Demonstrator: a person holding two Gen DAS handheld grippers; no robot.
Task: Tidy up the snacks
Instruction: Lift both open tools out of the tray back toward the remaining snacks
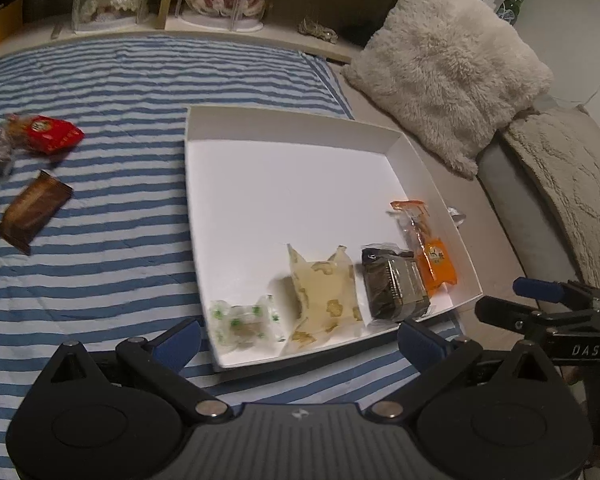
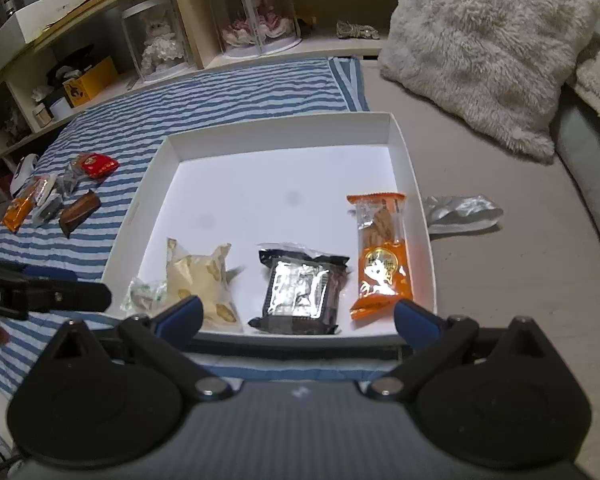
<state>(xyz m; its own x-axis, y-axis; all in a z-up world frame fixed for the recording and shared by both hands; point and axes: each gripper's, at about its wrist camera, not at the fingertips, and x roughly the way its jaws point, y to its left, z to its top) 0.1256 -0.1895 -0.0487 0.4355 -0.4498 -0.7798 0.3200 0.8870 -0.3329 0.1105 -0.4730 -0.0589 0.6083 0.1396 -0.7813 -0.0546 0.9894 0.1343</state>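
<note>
Holding both hand-held grippers, left (image 1: 298, 338) and right (image 2: 298, 316), spread and empty, we judge the light, crinkly brown packet (image 1: 32, 211) lying on the bed's striped cover left of the box (image 1: 340, 128) best pinched across its middle.

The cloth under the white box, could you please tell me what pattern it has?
Blue and white stripes on the cloth, seen best in the left wrist view.

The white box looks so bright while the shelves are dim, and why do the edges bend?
Left wrist view: the white box floor glows nearly washed out, shelves dark, and the striped blanket curves from fisheye distortion. Right wrist view: glare on the black packet, corners darkened.
</note>
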